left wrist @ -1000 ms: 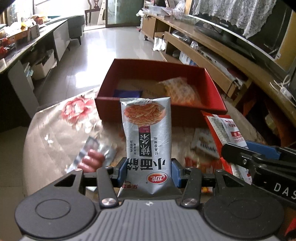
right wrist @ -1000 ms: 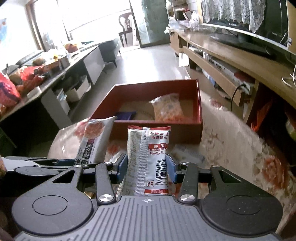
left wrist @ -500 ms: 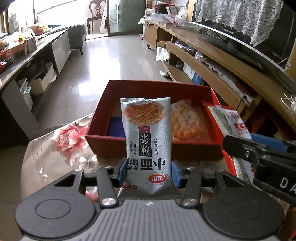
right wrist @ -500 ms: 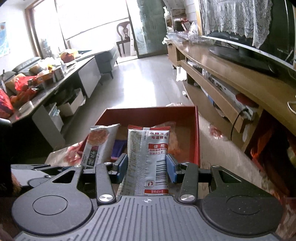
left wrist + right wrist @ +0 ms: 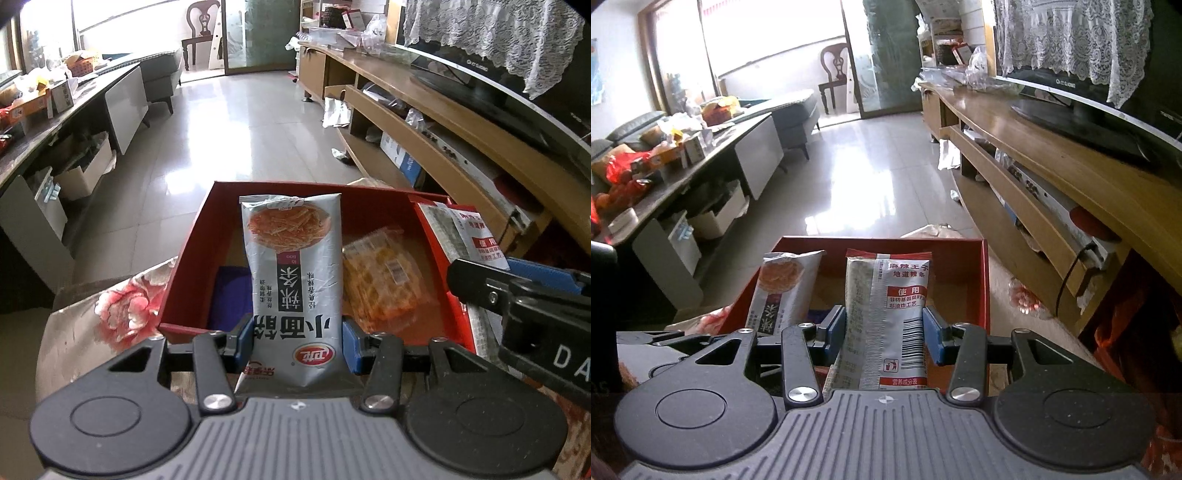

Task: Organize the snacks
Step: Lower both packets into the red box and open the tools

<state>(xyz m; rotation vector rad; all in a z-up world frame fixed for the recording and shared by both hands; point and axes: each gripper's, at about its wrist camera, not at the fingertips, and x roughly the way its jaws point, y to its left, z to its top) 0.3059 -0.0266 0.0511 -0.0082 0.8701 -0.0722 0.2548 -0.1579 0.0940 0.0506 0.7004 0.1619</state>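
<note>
Snacks are riding in both grippers at once. We are pinching a silver noodle-snack packet (image 5: 295,280) in the left gripper (image 5: 293,341), its blue pads pressing the packet's lower sides, and a red-trimmed spicy-strip packet (image 5: 886,317) in the right gripper (image 5: 884,334), clamped the same way. Both packets are standing upright and hanging over the near part of the red box (image 5: 192,258) — we cannot tell how high above its floor. Inside it an orange snack bag (image 5: 384,280) is lying to the right and a blue item (image 5: 232,295) to the left. We are judging this as the delivery step. Next we are looking at lowering each packet into bare floor between those two, then spreading the fingers — one side at a time, so the packets are not landing on each other.
</note>
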